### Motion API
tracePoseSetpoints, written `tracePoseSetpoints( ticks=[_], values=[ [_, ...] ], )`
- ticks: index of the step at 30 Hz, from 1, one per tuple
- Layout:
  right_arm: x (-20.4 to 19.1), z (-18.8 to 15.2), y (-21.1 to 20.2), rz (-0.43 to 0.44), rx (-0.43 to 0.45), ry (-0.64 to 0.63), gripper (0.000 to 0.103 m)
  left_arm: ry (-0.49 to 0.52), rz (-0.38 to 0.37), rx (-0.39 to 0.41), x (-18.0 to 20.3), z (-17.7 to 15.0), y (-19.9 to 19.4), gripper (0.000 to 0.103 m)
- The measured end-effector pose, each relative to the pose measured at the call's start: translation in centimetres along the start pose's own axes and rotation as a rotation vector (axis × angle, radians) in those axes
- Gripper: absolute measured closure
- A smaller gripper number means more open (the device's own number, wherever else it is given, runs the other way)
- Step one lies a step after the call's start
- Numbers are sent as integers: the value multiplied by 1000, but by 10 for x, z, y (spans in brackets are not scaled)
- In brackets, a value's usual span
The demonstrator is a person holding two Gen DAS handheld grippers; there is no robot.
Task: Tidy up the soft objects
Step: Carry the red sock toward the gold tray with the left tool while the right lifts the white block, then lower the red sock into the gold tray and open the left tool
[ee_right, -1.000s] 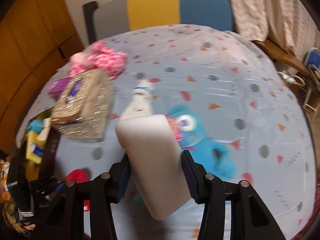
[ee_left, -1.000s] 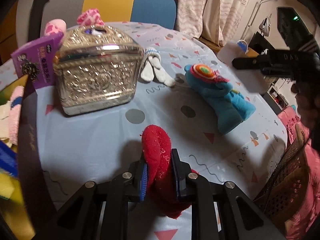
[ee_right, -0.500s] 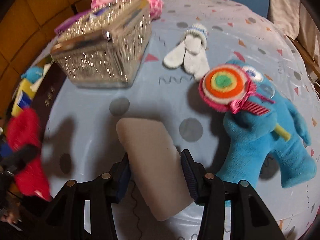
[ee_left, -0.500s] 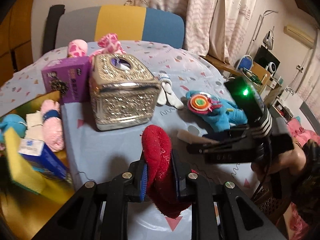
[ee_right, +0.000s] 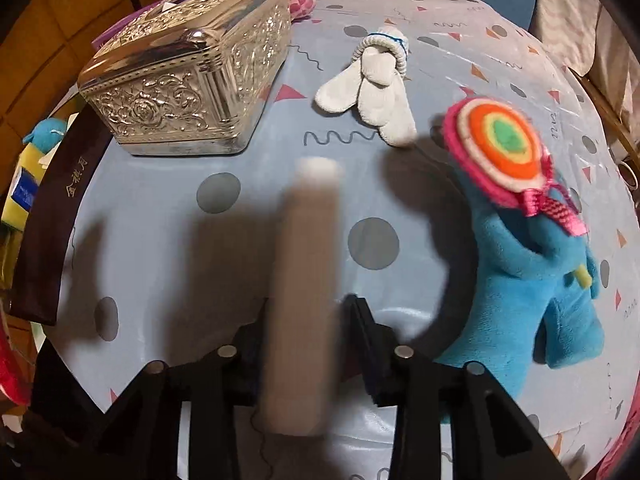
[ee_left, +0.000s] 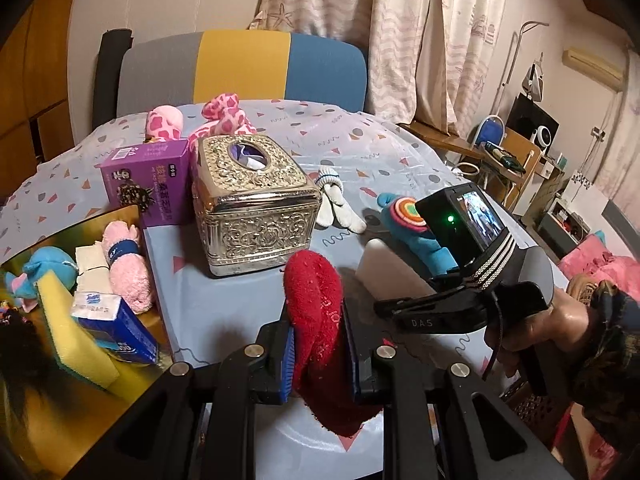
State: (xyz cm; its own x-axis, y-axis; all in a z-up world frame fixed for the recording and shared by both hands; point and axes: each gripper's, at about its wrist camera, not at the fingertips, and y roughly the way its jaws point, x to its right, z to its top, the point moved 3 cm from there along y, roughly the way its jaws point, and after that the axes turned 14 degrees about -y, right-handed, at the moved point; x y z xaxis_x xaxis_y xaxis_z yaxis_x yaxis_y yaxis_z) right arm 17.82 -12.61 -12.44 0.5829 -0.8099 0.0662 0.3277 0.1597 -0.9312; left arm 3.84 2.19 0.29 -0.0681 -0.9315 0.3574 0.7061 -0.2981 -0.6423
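Clamping a red sock between its jaws, the left gripper hangs above the near edge of the worktop, the sock's toe sticking up past the pads and its cuff drooping below them. The right gripper points steeply down at the worktop, and its jaws have just been closing on a pale foam sponge, which now stands edge-on between them, blurred, with the pads pressing its sides. In the left wrist view a person's hand grips that tool's handle at the right, and the sponge's far end shows as a white block just beyond the sock.

An ornate silver tissue box stands in the middle of the worktop, with a purple carton touching its left side and pink spotted plush toys behind it. A pair of white socks lies just right of the box, apart from it. A blue plush toy with a rainbow lollipop lies further right, near the right gripper.

At the left edge sits a gold tray holding a yellow sponge, a blue tissue pack, a rolled pink towel and a small blue plush, all packed close together.
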Motion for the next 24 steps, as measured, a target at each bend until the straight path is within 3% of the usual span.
tracePoseSetpoints(
  ticks=[6,10,13,17,22,24],
  values=[
    [5,0,1,24,-1,20,65,-14,-3,-2,-4,-1,-1,82],
    [8,7,-2,92,10,28,42,-26,-4,1,-8,0,-3,82],
    [3,12,-4,127,13,20,33,-38,-7,0,-10,0,-3,82],
    [10,15,-17,143,75,48,32,-48,-9,0,-14,0,-5,82],
    [46,6,-53,106,221,216,32,-61,-16,8,-19,2,-10,82],
    [52,5,-52,146,230,258,32,-68,-19,7,-20,3,-10,82]
  ],
)
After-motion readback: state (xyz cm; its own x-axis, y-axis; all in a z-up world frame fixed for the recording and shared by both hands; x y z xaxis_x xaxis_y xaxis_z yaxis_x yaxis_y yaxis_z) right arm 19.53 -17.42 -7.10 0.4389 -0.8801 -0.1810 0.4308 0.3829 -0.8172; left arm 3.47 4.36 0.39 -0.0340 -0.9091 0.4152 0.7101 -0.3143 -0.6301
